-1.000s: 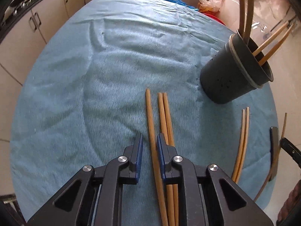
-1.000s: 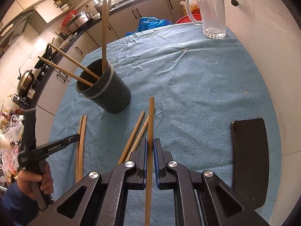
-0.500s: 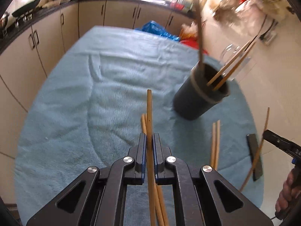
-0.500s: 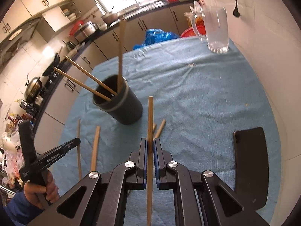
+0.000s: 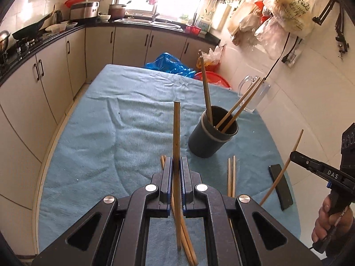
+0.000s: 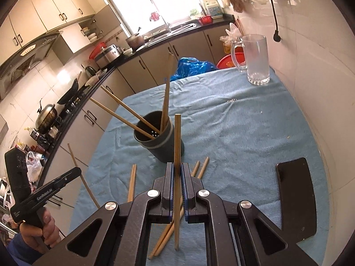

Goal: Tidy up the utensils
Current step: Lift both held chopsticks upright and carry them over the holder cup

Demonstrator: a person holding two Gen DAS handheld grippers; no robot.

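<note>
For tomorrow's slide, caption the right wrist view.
Right gripper clamps one chopstick above the blue cloth, facing the dark holder.

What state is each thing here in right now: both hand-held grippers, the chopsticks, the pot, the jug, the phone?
Left hand-held gripper: shut on a chopstick, lifted.
Right hand-held gripper: shut on another chopstick, lifted.
Dark holder: upright, with three chopsticks leaning in it.
Loose chopsticks: lying flat on the blue cloth.
Glass jug: upright, looks empty.
Phone: lying flat, screen dark.
</note>
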